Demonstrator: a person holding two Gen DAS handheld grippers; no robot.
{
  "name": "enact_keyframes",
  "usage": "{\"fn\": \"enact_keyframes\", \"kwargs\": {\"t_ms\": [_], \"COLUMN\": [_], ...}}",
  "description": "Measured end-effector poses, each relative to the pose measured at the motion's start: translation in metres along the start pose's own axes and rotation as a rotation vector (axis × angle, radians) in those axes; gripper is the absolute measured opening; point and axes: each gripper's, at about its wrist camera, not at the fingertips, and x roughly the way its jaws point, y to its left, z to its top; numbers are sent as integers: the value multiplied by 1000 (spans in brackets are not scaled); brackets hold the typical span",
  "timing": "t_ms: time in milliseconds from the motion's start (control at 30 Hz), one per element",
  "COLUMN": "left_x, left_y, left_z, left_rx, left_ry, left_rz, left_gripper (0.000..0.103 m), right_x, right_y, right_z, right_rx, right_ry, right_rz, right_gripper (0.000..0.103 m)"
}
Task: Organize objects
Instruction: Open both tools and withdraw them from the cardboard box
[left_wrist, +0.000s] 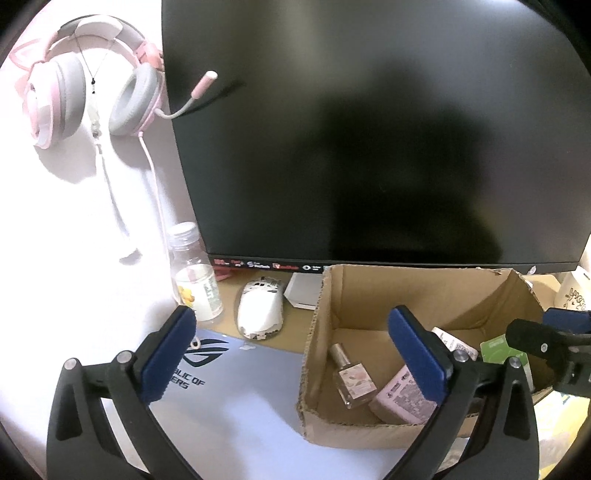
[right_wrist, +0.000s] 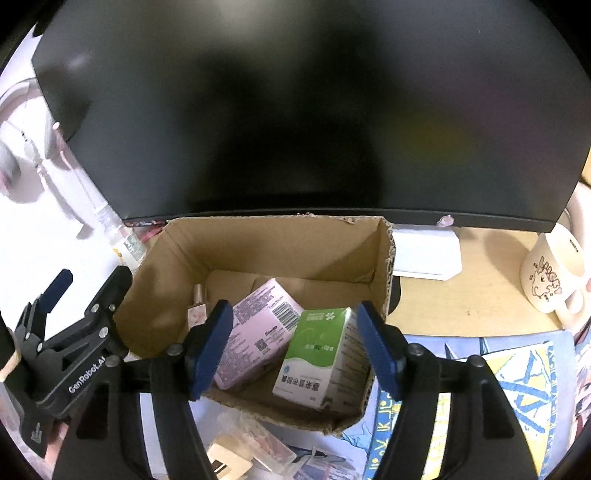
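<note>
An open cardboard box (left_wrist: 321, 295) (right_wrist: 384, 266) sits on the desk before the monitor. Inside lie a small perfume bottle (left_wrist: 351, 376) (right_wrist: 197, 310), a pink box (left_wrist: 402, 398) (right_wrist: 258, 332) and a green and white box (right_wrist: 321, 354) (left_wrist: 498, 354). My left gripper (left_wrist: 295, 354) is open and empty, above the mouse pad by the box's left wall. My right gripper (right_wrist: 295, 343) is open, hovering over the box with the green and white box between its fingers, untouched. It shows at the right edge of the left wrist view (left_wrist: 546, 332).
A black monitor (left_wrist: 369, 129) (right_wrist: 295, 110) fills the back. A white mouse (left_wrist: 260, 308), a clear bottle (left_wrist: 195, 280) and a pink headset (left_wrist: 85, 85) are at left. A cream mug (right_wrist: 554, 273) and white monitor stand base (right_wrist: 428, 254) are at right. A clear packet (right_wrist: 251, 450) lies in front.
</note>
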Motion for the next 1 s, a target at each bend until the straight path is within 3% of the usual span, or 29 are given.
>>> {"fn": "enact_keyframes", "kwargs": {"t_ms": [67, 233, 333, 567, 1000], "left_x": [-1, -5, -6, -8, -40], "left_y": [3, 8, 10, 12, 5], "left_z": [0, 1, 1, 1, 3], "left_rx": [-6, -18, -22, -26, 11], "left_ry": [4, 3, 5, 18, -42], "left_rz": [-3, -7, -8, -8, 3], "left_gripper": [103, 103, 103, 103, 103], "right_x": [3, 3, 5, 1, -21], "right_y": [5, 6, 4, -4, 5], "right_z": [0, 0, 0, 1, -9], "right_rx": [-1, 1, 3, 44, -52], "right_ry": [-4, -1, 17, 9, 1], "right_rz": [4, 10, 9, 24, -15], "right_gripper": [91, 94, 102, 103, 103]}}
